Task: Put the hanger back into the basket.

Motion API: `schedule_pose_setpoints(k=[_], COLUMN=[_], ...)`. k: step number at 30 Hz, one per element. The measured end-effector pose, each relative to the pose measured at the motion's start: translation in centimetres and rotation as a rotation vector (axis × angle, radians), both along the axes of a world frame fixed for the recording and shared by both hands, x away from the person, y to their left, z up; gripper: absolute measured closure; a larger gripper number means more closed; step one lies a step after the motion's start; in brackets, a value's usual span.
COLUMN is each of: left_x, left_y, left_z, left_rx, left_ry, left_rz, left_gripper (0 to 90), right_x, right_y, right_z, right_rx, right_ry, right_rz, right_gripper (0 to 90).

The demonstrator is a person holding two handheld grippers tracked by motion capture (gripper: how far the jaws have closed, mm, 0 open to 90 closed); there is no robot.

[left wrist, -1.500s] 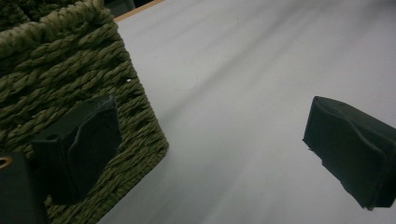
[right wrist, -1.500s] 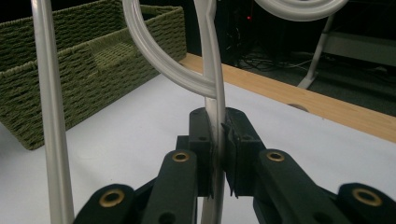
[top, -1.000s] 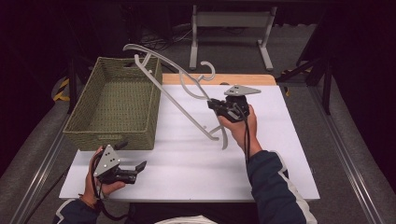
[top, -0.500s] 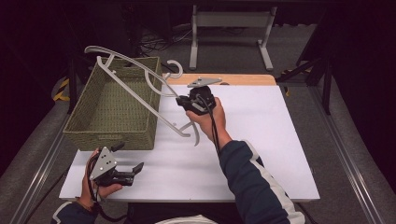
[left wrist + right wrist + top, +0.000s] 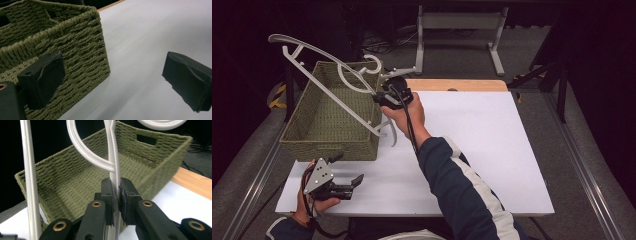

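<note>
A white plastic clothes hanger (image 5: pixel 329 75) hangs in the air over the right side of the green woven basket (image 5: pixel 307 132), tilted, with its hook near the basket's back right corner. My right gripper (image 5: pixel 379 97) is shut on the hanger's arm (image 5: pixel 115 170), its black pads pressed on either side. The basket (image 5: pixel 75 182) lies just beyond those jaws. My left gripper (image 5: pixel 358 184) rests near the table's front left corner, open, with nothing between its fingers (image 5: pixel 42 80). The basket's near corner (image 5: pixel 82 50) stands right in front of it.
The white tabletop (image 5: pixel 472 145) spreads to the right of the basket. A wooden strip (image 5: pixel 457 85) runs along its far edge. Beyond it stands a metal stand (image 5: pixel 459 25) on the dark floor. Metal rails (image 5: pixel 584 165) flank the table.
My right gripper has carried the hanger leftward from mid-table to above the basket's right side. The left gripper has stayed at the front left corner.
</note>
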State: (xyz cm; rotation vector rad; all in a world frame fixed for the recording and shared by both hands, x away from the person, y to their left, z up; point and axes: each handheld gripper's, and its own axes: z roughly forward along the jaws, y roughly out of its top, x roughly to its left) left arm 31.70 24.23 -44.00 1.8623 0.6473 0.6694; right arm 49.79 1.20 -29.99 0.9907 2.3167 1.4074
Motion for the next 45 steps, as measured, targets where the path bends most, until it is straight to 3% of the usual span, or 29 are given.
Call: schedule_pose_setpoints(k=[5,13,19,23,24,27,31,40,45], left_x=[0.0,0.0,0.0,0.0,0.1,0.1,0.2,0.3,0.4], left_y=[0.2,0.2,0.2,0.2,0.2,0.0,0.0,-0.2,-0.1], left_z=[0.0,0.2,0.1,0.1,0.1,0.0,0.0,-0.1,-0.2], left_rx=[-0.008,-0.012,-0.019,-0.013,-0.012,-0.006,-0.004,-0.006,-0.011], left_ry=[0.000,-0.003,0.004,0.006,0.010,0.012,0.016,0.020,0.024], left_rz=[-0.011,-0.023,-0.031,-0.035,-0.036,-0.037,-0.034,-0.035,-0.039], left_gripper=[5.0,5.1,5.2,5.3,5.4,5.4,5.6,6.0,5.9], right_x=[0.5,1.1,1.4,1.5,1.7,1.6,1.8,1.4,1.5], right_y=[2.7,5.3,6.0,5.5,5.2,5.0,4.0,1.9,1.7], right_z=[-0.1,-0.7,-1.5,-1.7,-1.8,-2.6,-3.6,-3.4,-3.7], right_rx=[-0.007,-0.045,-0.070,-0.069,-0.062,-0.105,-0.114,-0.036,-0.009], right_ry=[0.027,0.056,0.065,0.063,0.081,0.076,0.092,0.005,0.040], right_rz=[-0.009,-0.015,-0.033,-0.060,-0.054,-0.060,-0.064,-0.246,-0.235], right_gripper=[82.6,82.4,81.9,82.3,82.3,82.3,82.3,82.7,82.8])
